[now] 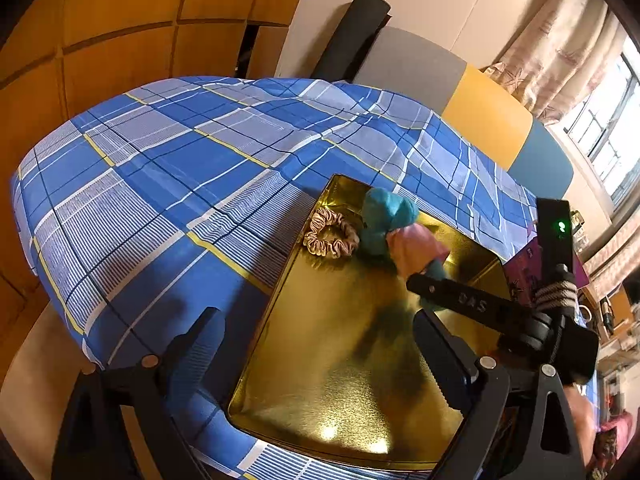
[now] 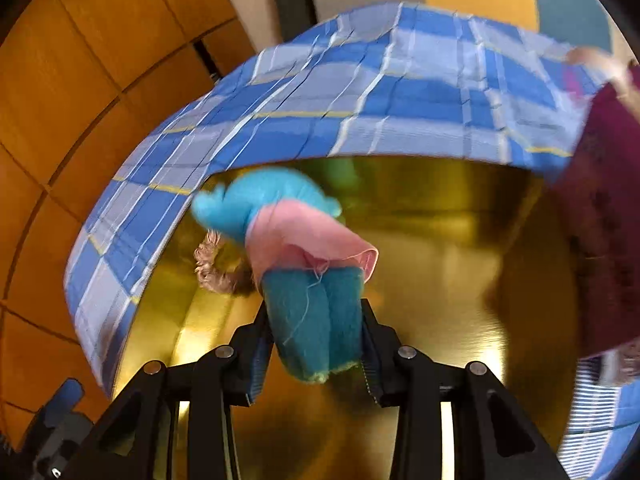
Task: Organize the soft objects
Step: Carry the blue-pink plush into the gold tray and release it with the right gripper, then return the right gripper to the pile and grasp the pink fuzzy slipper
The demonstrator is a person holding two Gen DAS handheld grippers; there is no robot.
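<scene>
A gold tray (image 1: 320, 400) lies on the bed. A teal plush toy in a pink dress (image 1: 388, 216) rests head-down at the tray's far end, next to a beige scrunchie (image 1: 330, 236). My right gripper (image 2: 315, 310) has the toy (image 2: 312, 332) by its teal legs, which fill the gap and touch both pads; the scrunchie (image 2: 212, 268) lies just left of it. From the left wrist view the right gripper (image 1: 424, 284) reaches in from the right. My left gripper (image 1: 320, 348) hangs open over the tray's near half, with nothing between its fingers.
The bed has a blue plaid sheet (image 1: 180, 180). A maroon booklet (image 1: 524, 272) leans at the tray's right edge (image 2: 600, 220). Orange wooden cupboards stand to the left, a padded headboard (image 1: 488, 120) at the far end, and a curtained window on the right.
</scene>
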